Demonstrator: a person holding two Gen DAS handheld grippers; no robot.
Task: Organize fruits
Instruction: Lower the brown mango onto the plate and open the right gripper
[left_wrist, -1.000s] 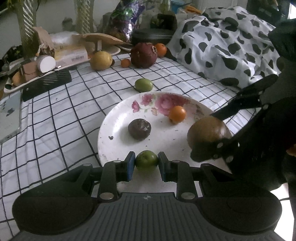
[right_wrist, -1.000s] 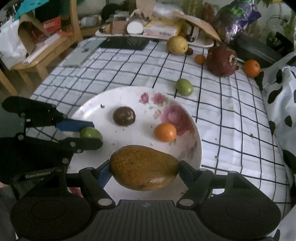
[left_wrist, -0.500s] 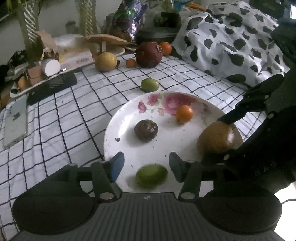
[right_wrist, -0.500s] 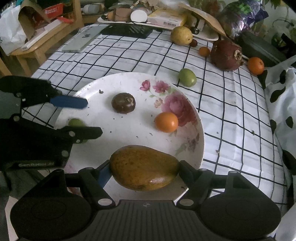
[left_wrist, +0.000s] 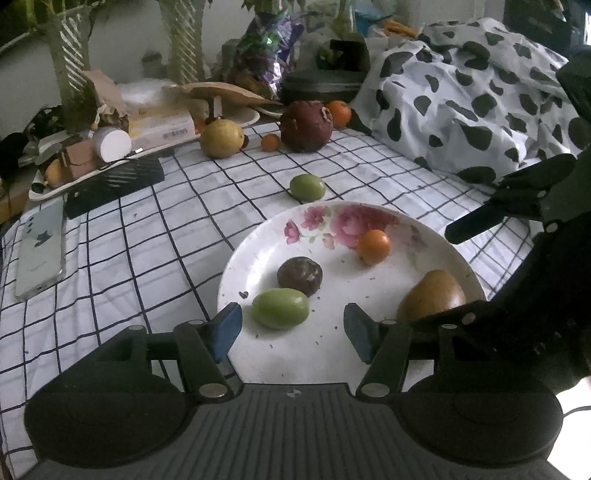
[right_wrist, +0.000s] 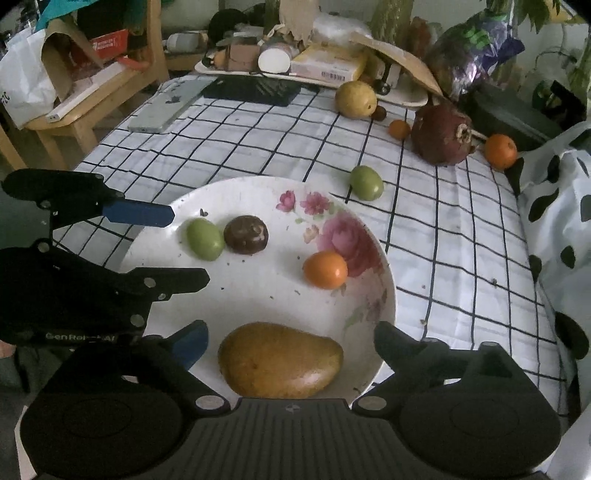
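A white flowered plate (left_wrist: 332, 354) (right_wrist: 258, 302) on the checked cloth holds a green fruit (left_wrist: 280, 308) (right_wrist: 205, 239), a dark round fruit (left_wrist: 300, 276) (right_wrist: 246, 234), a small orange (left_wrist: 373, 246) (right_wrist: 325, 269) and a brown mango (left_wrist: 430, 295) (right_wrist: 279, 360). My left gripper (left_wrist: 291, 330) (right_wrist: 188, 245) is open, just behind the green fruit. My right gripper (right_wrist: 291, 345) is open, its fingers apart either side of the mango, which lies on the plate. Its dark fingers (left_wrist: 476, 221) show at the right of the left wrist view.
Another green fruit (left_wrist: 307, 187) (right_wrist: 366, 182) lies beyond the plate. Further back are a yellow fruit (left_wrist: 221, 138), a tiny orange (left_wrist: 270, 142), a large dark red fruit (left_wrist: 306, 125) and an orange (left_wrist: 338, 112). A phone (left_wrist: 40, 251), a cluttered tray (left_wrist: 103, 147) and a spotted blanket (left_wrist: 480, 103) border the cloth.
My left gripper opened, dropped the green fruit on the plate and drew back. My right gripper opened and set the mango down on the plate.
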